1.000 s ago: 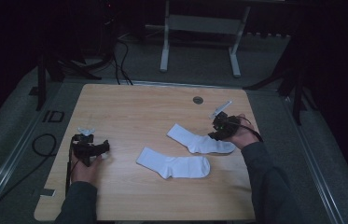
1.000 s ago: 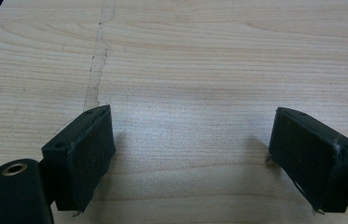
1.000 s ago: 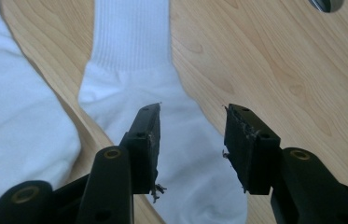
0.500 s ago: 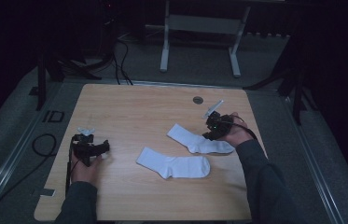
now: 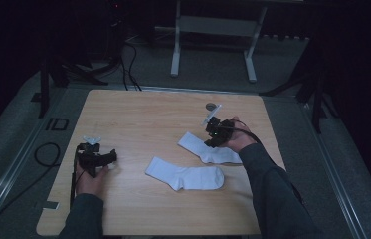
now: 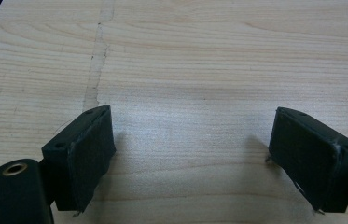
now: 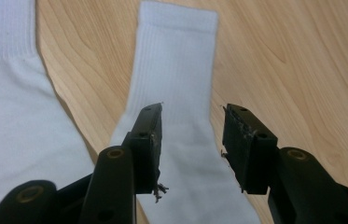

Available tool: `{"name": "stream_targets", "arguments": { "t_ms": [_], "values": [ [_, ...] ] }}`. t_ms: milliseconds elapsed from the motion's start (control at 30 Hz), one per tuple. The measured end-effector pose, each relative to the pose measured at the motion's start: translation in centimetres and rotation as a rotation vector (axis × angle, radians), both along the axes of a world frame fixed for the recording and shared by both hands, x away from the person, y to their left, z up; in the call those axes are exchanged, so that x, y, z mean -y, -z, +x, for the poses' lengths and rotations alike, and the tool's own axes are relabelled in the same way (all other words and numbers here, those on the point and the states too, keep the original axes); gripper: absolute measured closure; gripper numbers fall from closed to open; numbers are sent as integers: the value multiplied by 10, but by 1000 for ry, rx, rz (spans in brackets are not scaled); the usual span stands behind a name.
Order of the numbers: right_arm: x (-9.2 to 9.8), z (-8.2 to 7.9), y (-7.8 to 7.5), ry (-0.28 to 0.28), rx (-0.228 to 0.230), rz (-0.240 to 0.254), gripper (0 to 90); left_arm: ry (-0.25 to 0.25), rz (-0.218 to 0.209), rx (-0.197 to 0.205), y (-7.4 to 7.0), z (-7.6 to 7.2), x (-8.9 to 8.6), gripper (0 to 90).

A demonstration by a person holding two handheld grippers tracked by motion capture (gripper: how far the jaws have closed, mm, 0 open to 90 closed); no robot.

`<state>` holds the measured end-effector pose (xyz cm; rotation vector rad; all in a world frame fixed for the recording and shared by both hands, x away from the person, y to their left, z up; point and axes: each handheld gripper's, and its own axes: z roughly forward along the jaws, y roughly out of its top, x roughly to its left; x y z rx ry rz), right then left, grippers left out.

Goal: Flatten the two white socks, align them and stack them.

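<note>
The far sock [image 7: 176, 84] lies flat on the table [image 5: 138, 114], near its right edge, with the near sock [image 5: 185, 176] just beside it. I see my right gripper [image 7: 192, 140] above the far sock, jaws partly open and just closing a little, nothing pinched. My left gripper [image 6: 192, 154] rests wide open over bare wood, well apart, holding nothing.

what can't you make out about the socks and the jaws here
- Far sock, high view: its foot end is covered by the right gripper and hand.
- Near sock, right gripper view: cut off by the left edge.
- Small dark round thing, high view: too small to identify.
</note>
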<state>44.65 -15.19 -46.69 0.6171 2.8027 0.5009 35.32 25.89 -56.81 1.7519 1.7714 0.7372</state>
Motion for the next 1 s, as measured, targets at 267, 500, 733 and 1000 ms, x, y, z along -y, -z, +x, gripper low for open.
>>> {"name": "stream_targets", "arguments": {
  "t_ms": [267,500,733,1000],
  "values": [
    [-22,11,16,-20,-36,-32,581,1,0,0,0,0,0,142],
    [-37,22,37,-7,-80,-56,559,2,-1,0,0,0,0,142],
    [-42,34,58,22,-139,-72,517,3,0,0,0,0,0,142],
    [-40,41,60,33,-196,-47,499,3,0,-1,0,0,0,142]
  ]
}}
